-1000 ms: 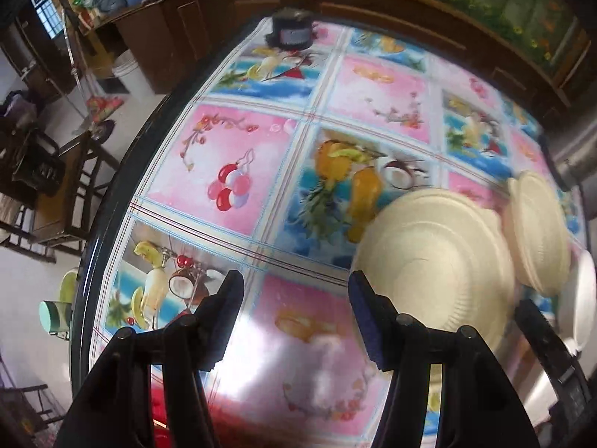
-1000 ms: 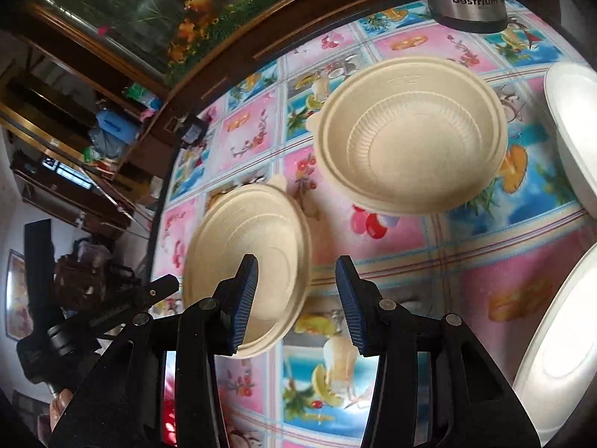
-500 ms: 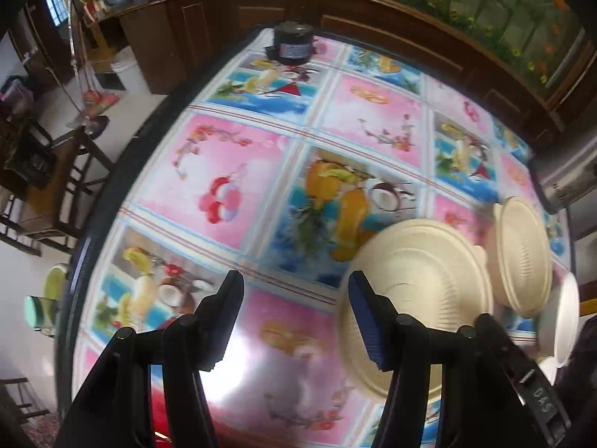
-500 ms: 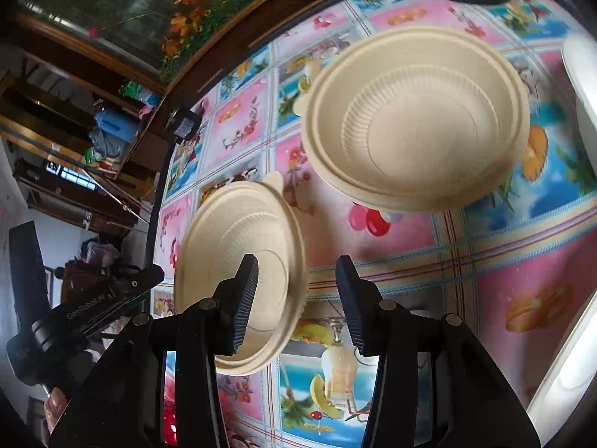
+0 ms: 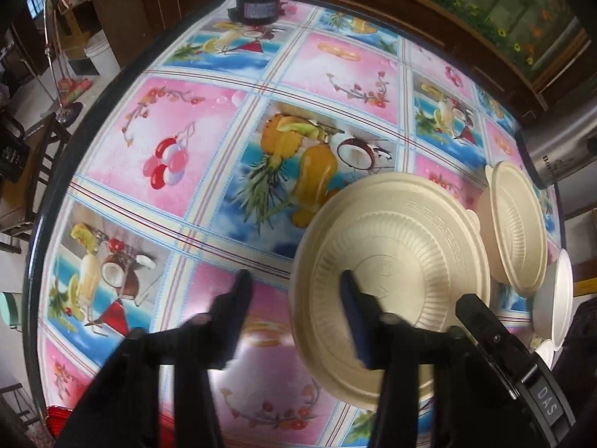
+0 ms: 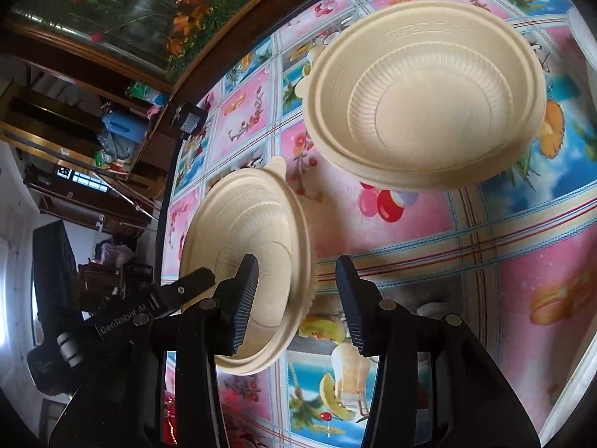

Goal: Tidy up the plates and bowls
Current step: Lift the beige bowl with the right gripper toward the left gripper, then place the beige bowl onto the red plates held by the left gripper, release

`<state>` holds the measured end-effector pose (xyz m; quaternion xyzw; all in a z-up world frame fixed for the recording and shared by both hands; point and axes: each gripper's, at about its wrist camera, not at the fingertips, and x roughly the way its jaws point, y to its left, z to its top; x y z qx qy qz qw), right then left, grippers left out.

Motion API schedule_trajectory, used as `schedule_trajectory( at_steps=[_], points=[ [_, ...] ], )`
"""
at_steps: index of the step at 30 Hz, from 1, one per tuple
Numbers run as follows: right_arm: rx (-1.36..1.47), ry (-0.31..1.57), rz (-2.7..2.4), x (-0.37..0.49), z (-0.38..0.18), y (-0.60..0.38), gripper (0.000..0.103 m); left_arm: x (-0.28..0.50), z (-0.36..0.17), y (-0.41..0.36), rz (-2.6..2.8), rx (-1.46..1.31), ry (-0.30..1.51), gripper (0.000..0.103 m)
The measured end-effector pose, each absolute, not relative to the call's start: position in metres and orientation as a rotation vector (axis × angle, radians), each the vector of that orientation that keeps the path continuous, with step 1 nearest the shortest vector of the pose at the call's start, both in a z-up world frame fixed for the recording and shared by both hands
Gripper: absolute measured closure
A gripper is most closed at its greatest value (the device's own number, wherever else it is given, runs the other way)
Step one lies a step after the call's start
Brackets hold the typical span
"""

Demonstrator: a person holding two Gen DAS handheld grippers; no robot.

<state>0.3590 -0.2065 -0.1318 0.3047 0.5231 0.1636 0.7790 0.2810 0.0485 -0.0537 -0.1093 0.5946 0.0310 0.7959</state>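
Two beige bowls lie on the fruit-print tablecloth [image 5: 194,130]. The near beige bowl [image 5: 395,261] [image 6: 246,239] lies at my fingers in both views. My left gripper [image 5: 296,283] is open, its right finger over this bowl. My right gripper [image 6: 296,276] is open; its left finger is over the bowl's inside, its right finger outside the rim. The second beige bowl [image 6: 425,89] [image 5: 518,227] sits farther right. A white dish [image 5: 559,298] lies beyond it.
A steel kettle [image 5: 559,149] stands at the table's far right. A black pot [image 5: 259,3] sits at the far edge. White plates [image 6: 578,366] lie at the right edge of the right wrist view. A dark wooden cabinet borders the table [image 6: 522,254].
Both grippers have moved closer to the near beige bowl, which now looks larger. My right gripper's jaws now straddle its rim. Both stay open.
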Motion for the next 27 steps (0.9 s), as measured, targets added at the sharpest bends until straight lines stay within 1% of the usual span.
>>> schedule_trajectory(
  at_steps=[1, 2, 4, 5, 8, 9, 12, 19, 27],
  points=[
    [0.666, 1.133, 0.355, 0.359, -0.133, -0.207, 0.059, 0.281, -0.055, 0.048, 0.068, -0.232, 1.279, 0.072],
    [0.673, 1.137, 0.357, 0.36, -0.135, -0.206, 0.06, 0.28, -0.056, 0.048, 0.073, -0.23, 1.283, 0.074],
    [0.675, 1.131, 0.367, 0.359, -0.138, -0.205, 0.078, 0.279, -0.057, 0.049, 0.076, -0.238, 1.289, 0.086],
    [0.666, 1.129, 0.368, 0.359, -0.138, -0.203, 0.088, 0.277, -0.057, 0.05, 0.065, -0.254, 1.284, 0.088],
    [0.664, 1.11, 0.355, 0.359, -0.137, -0.204, 0.091, 0.274, -0.053, 0.047, 0.046, -0.25, 1.271, 0.09],
    [0.657, 1.107, 0.353, 0.359, -0.136, -0.204, 0.092, 0.273, -0.052, 0.045, 0.046, -0.241, 1.268, 0.094],
    [0.643, 1.102, 0.351, 0.358, -0.135, -0.203, 0.093, 0.27, -0.049, 0.042, 0.052, -0.219, 1.259, 0.094],
    [0.623, 1.084, 0.372, 0.348, -0.126, -0.201, 0.093, 0.254, -0.038, 0.047, 0.047, -0.218, 1.248, 0.094],
    [0.574, 0.99, 0.443, 0.296, -0.086, -0.194, 0.093, 0.201, 0.007, 0.052, 0.016, -0.157, 1.163, 0.093]
  ],
)
